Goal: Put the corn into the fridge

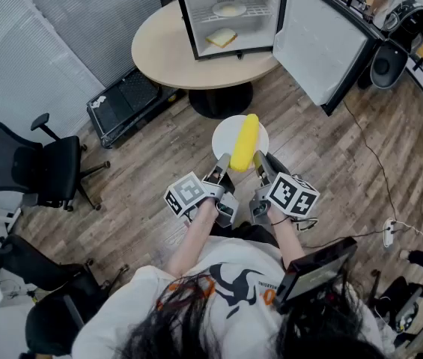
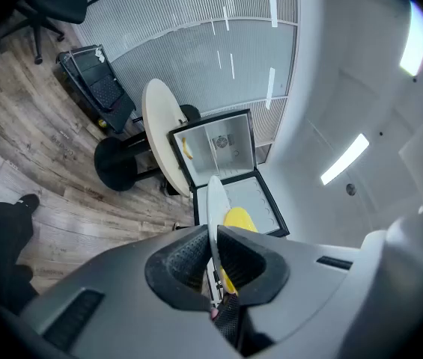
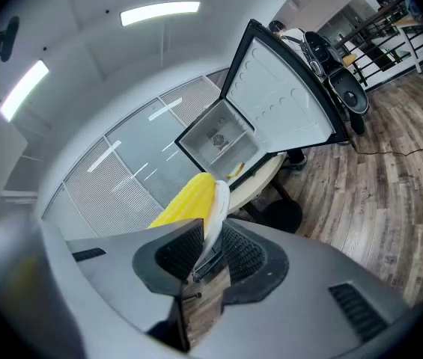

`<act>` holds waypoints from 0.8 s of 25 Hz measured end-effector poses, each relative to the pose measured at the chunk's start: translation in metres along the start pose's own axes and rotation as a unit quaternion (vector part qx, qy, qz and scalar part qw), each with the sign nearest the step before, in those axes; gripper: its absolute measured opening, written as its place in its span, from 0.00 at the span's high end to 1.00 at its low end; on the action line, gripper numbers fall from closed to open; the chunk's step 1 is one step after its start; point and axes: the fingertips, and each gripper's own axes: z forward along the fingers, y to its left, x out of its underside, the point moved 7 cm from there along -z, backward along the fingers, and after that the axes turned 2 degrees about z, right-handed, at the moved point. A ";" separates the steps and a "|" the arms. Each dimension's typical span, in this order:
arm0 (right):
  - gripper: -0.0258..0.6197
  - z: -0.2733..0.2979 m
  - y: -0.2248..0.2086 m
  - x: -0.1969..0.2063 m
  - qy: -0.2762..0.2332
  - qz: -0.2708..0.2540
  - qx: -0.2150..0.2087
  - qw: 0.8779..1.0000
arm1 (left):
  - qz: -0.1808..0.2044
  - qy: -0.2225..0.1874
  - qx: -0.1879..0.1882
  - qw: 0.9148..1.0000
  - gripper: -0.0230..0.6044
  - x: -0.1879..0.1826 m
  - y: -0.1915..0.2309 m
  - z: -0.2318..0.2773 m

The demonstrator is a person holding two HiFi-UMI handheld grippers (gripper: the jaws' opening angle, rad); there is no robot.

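Note:
A yellow corn cob (image 1: 244, 142) lies on a white plate (image 1: 226, 132) held in the air above the wooden floor. My left gripper (image 1: 222, 166) is shut on the plate's near-left rim and my right gripper (image 1: 262, 163) is shut on its near-right rim. The plate (image 2: 214, 223) shows edge-on between the jaws in the left gripper view, with the corn (image 2: 237, 220) behind it. In the right gripper view the plate rim (image 3: 215, 214) sits between the jaws and the corn (image 3: 185, 200) lies beyond. The small fridge (image 1: 189, 22) stands open on the round table (image 1: 166, 57) ahead.
The fridge door (image 1: 317, 45) swings out to the right. Inside are a plate (image 1: 229, 9) on the shelf and a sandwich (image 1: 221, 37) on the fridge floor. A black office chair (image 1: 31, 169) stands left, a black case (image 1: 125, 103) by the table, and cables (image 1: 379, 163) run at right.

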 end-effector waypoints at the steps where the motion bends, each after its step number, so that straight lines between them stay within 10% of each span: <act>1: 0.84 0.000 -0.001 0.001 0.001 -0.002 0.001 1.000 | -0.001 0.000 0.000 1.000 0.92 0.000 0.001 0.000; 20: 0.84 0.008 -0.003 -0.003 -0.012 0.011 0.013 1.000 | -0.006 0.005 -0.004 1.000 0.92 -0.005 0.007 0.007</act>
